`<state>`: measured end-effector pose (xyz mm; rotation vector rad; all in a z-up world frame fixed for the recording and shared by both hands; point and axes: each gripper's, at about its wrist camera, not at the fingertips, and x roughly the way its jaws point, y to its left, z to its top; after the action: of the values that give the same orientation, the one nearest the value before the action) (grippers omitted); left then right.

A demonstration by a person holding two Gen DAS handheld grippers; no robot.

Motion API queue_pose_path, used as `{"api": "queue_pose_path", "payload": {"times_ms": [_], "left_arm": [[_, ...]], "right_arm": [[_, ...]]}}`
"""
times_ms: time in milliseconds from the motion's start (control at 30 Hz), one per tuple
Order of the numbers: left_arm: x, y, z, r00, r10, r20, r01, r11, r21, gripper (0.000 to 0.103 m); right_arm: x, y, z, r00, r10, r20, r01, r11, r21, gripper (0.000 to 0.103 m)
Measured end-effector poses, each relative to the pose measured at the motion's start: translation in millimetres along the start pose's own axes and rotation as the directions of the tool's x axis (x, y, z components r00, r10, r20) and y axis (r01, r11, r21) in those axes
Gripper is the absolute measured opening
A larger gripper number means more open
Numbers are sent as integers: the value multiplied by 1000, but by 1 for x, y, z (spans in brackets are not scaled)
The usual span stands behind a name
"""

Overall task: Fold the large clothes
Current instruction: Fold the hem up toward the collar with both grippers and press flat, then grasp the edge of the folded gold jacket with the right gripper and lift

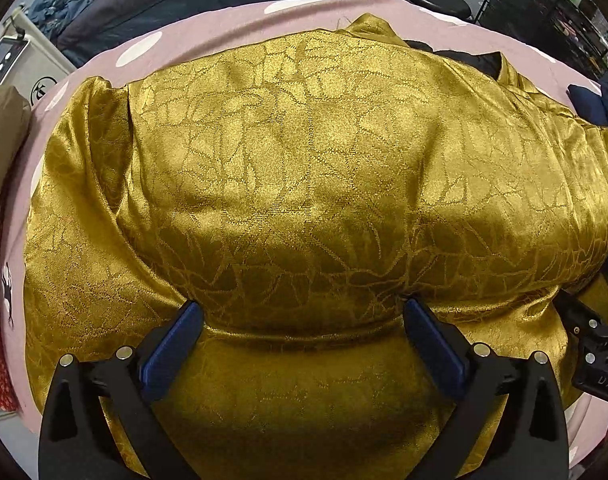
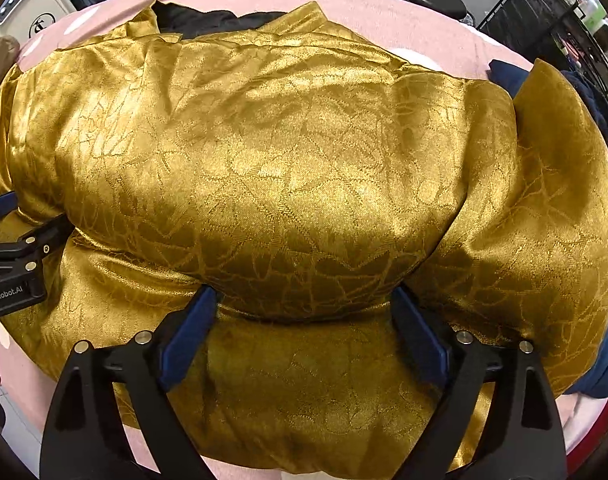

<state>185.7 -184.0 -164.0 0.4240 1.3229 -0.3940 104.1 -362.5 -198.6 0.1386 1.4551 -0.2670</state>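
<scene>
Black cloth [image 2: 219,20] tucked behind gold garment [image 2: 287,168].

glossy gold satin garment [image 1: 304,168] with a woven leaf pattern, matt pink cloth cover [image 1: 231,20] with white dots, matt black plastic gripper arms, blue rubbery pads [image 2: 187,340], shiny metal pins
</scene>
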Motion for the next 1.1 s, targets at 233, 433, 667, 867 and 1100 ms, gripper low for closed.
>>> {"api": "queue_pose_path", "payload": {"times_ms": [233, 433, 667, 867, 1100], "left_arm": [[-11, -9, -5, 1000, 12, 9, -12, 1000, 15, 98], [-43, -9, -19, 994, 18, 108, -17, 1000, -2, 97], [-87, 6, -64, 981, 45, 187, -44, 999, -8, 97], [-89, 36, -109, 990, 17, 142, -5, 996, -84, 96], [-73, 52, -153, 999, -20, 39, 28, 975, -219, 94]], "right_arm": [[-13, -2, -26, 999, 8, 41, -9, 1000, 14, 89], [-40, -11, -44, 996, 11, 87, -18, 996, 82, 89], [-77, -37, -91, 973, 93, 211, -126, 981, 145, 89], [-84, -87, -131, 957, 147, 251, -220, 930, 294, 89], [-58, -179, -182, 920, 255, 298, -387, 712, 585, 89]]}}
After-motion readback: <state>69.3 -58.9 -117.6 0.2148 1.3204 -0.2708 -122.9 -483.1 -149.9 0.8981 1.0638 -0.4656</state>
